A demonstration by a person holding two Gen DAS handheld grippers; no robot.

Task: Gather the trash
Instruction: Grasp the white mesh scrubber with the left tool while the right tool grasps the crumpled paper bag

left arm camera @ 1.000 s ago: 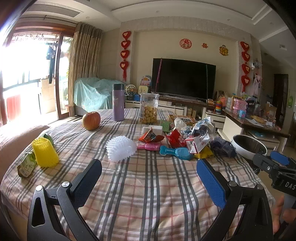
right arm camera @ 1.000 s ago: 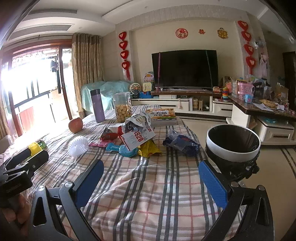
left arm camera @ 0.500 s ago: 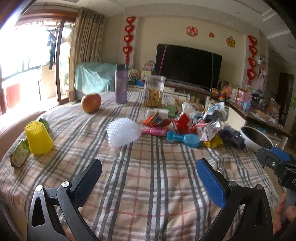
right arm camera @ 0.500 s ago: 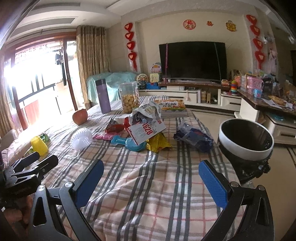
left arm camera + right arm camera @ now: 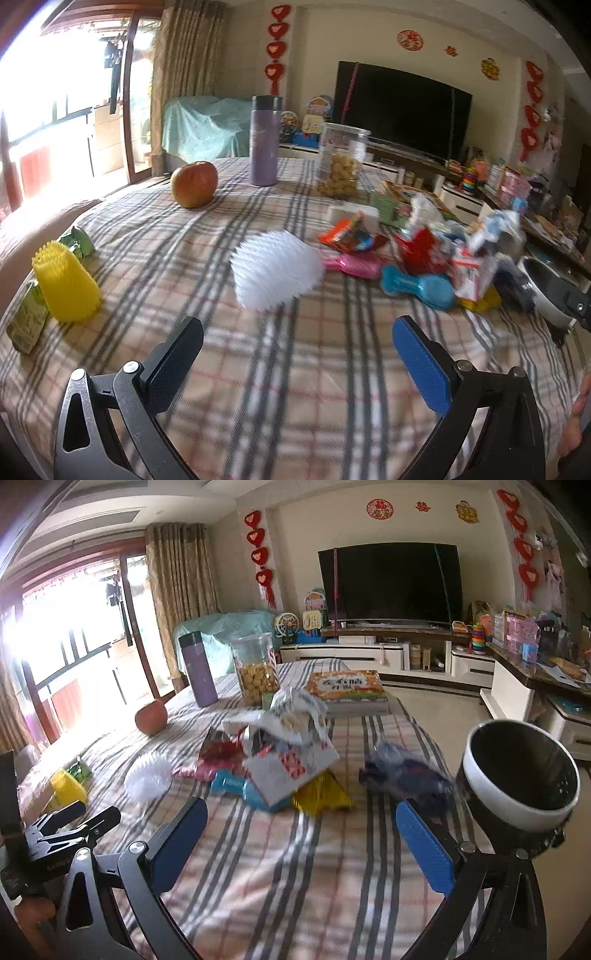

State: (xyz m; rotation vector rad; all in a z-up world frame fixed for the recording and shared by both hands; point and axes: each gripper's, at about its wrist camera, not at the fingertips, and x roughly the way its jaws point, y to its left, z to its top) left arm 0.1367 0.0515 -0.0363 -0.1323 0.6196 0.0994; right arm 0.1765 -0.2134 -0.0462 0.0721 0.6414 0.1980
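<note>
no legible text on any blurred wrapper [image 5: 291, 768]

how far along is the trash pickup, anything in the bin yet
Nothing looks done: the bin shows only a dark inside, with no trash visible. Nothing is in hand; the left gripper and right gripper are both open and empty. The wrapper pile and blue bag remain on the table.

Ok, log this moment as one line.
left gripper: open, empty | right gripper: open, empty | wrappers: on table | bin: beside table
</note>
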